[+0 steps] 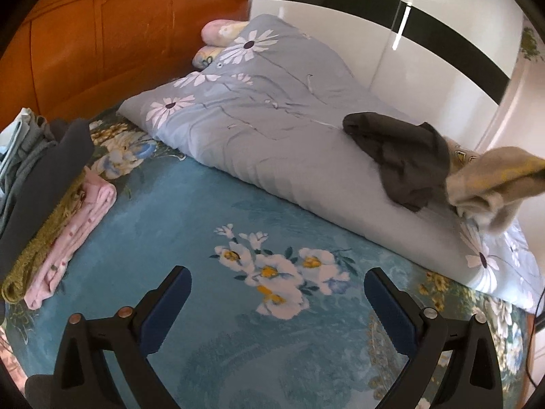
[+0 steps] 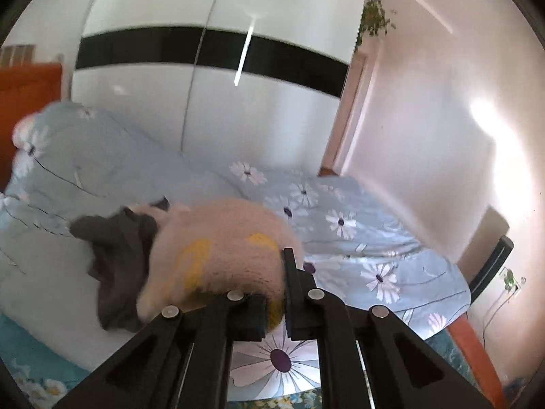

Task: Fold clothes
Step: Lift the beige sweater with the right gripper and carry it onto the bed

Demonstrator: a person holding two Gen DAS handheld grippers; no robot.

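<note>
Left gripper (image 1: 277,306) found with jaws standing wide, nothing between them, poised above the teal floral bedspread (image 1: 190,211). Blue pads (image 1: 388,310) clean of any cloth.

Right gripper (image 2: 277,293) found clamped tight on a fuzzy beige garment (image 2: 218,255) with yellow markings, a pinch of the fabric caught between the jaws. Garment lifted off the bed at the gripped end, the rest hanging and bunched to the left of the fingers. Same garment noted at the far right of the left wrist view (image 1: 490,184), raised above the quilt edge. Picture blurred there; finer detail of the fabric not made out.

Dark grey garment (image 1: 405,156) lying crumpled on the grey-blue daisy quilt (image 1: 265,109), just beside the beige one and touching it on its left side. Also seen in the right wrist view (image 2: 119,255), partly under the beige cloth.

Stack of folded clothes (image 1: 51,204) observed on the bedspread at the left: pink piece at the bottom, olive knit over it, dark grey on top, further pale items behind.

Quilt heaped along the far side of the bed. Two pillows (image 1: 218,34) against the orange wooden headboard (image 1: 119,41). White wardrobe (image 2: 238,109) with black band behind the bed.
</note>
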